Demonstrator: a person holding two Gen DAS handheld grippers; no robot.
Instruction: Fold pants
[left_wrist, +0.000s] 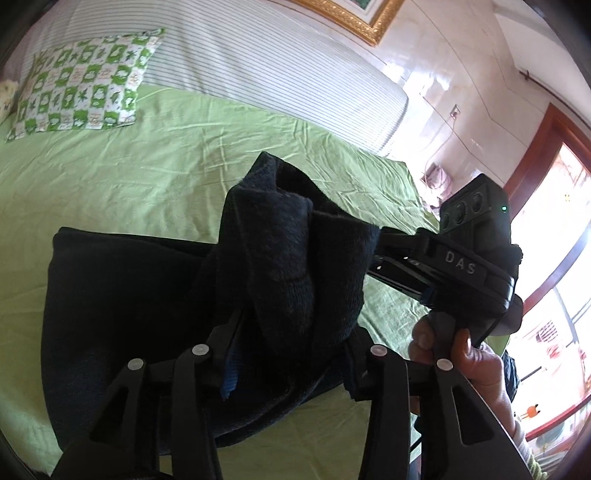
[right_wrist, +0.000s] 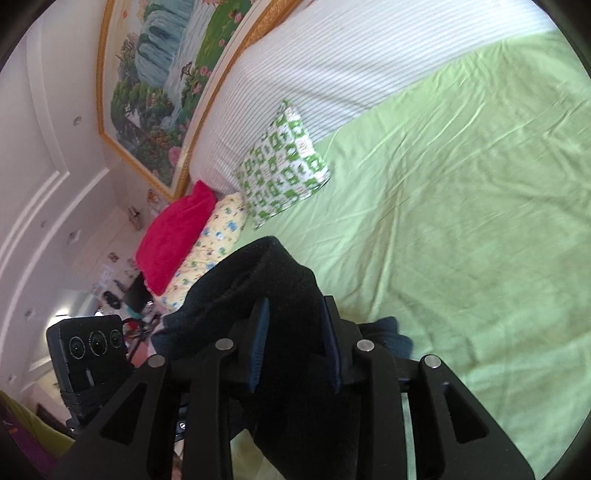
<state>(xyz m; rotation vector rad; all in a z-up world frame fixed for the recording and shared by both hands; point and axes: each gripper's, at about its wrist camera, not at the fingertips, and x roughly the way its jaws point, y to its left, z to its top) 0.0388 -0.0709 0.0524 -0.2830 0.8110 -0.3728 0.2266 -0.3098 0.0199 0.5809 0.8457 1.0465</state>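
Dark navy fleece pants lie partly on the green bedsheet. My left gripper is shut on a bunched edge of the pants and lifts it above the bed. The right gripper shows at the right of the left wrist view, held by a hand, gripping the same raised fabric. In the right wrist view my right gripper is shut on the pants, which drape over and between its blue-padded fingers. The left gripper's body shows at lower left there.
A green-and-white patterned pillow and a striped bolster lie at the bed's head. A red pillow and a yellow printed one sit near the bed's edge. A framed painting hangs on the wall. A window is at right.
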